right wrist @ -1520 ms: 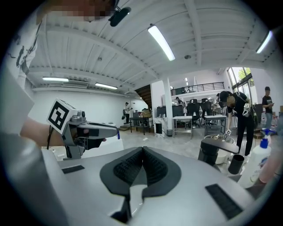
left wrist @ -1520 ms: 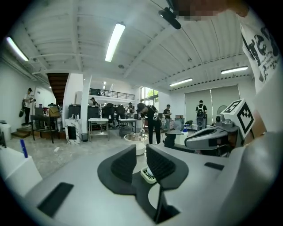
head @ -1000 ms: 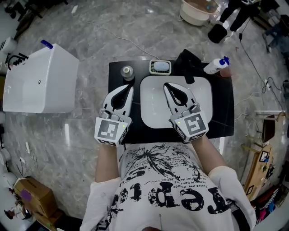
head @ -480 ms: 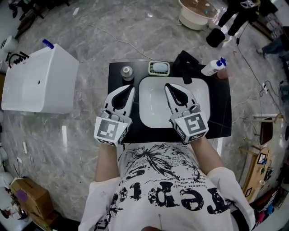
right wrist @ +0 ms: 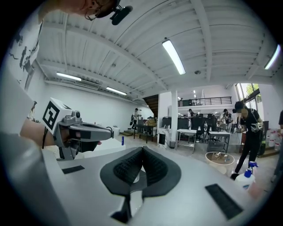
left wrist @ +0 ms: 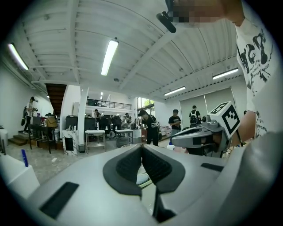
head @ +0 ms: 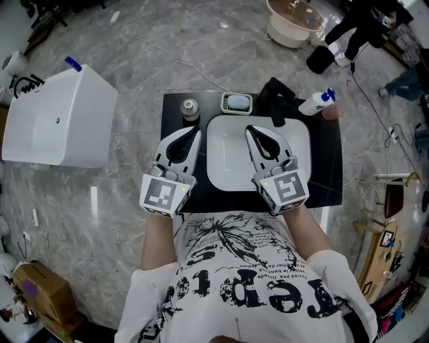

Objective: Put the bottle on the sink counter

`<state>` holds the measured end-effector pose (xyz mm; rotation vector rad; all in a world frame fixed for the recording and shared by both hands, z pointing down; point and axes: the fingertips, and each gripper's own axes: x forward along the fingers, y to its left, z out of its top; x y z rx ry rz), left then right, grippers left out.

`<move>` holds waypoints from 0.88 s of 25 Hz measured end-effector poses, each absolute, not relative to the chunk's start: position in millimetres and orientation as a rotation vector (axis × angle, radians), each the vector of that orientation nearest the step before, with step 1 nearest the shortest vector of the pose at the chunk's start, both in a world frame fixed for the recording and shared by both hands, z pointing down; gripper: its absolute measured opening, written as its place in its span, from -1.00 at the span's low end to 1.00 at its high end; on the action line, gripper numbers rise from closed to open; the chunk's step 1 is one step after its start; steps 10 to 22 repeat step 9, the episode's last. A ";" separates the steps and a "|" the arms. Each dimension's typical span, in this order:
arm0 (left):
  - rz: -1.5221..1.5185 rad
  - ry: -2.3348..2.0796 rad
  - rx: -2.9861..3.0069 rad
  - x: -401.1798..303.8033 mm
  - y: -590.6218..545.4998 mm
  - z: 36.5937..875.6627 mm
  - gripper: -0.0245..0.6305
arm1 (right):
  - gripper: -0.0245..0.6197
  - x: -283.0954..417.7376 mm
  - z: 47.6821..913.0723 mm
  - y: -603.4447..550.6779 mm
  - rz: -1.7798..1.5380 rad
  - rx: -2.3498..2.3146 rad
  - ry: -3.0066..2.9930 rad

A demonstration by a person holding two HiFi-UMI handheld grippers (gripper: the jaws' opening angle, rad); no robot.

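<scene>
A white spray bottle (head: 315, 102) with a blue head lies at the back right corner of the black sink counter (head: 328, 167), apart from both grippers. The right gripper view shows the bottle (right wrist: 244, 177) low at the right. My left gripper (head: 193, 130) hovers over the counter's left strip, jaws pressed together with nothing between them. My right gripper (head: 251, 128) hangs over the white sink basin (head: 228, 167), also shut and empty. In their own views, the left gripper (left wrist: 142, 148) and the right gripper (right wrist: 143, 152) show pads meeting.
A black faucet (head: 275, 97), a green-rimmed soap dish (head: 236, 103) and a small round jar (head: 190, 107) stand along the counter's back edge. A white box (head: 57, 120) sits on the floor to the left, a round tub (head: 295, 17) beyond the counter.
Both grippers keep their places and stay shut. Only the head view has drifted slightly.
</scene>
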<state>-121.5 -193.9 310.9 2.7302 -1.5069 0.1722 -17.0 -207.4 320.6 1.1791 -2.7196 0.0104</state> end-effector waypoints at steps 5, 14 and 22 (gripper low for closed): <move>0.196 -1.522 2.712 -120.5 -193.3 318.2 -0.88 | -0.89 -12.6 326.1 -207.6 0.032 1.204 -2.708; 0.196 -1.541 2.690 -127.9 -199.8 322.7 -0.88 | -0.89 -12.5 332.9 -215.7 0.078 1.230 -2.694; 0.196 -1.541 2.690 -127.9 -199.8 322.7 -0.88 | -0.89 -12.5 332.9 -215.7 0.078 1.230 -2.694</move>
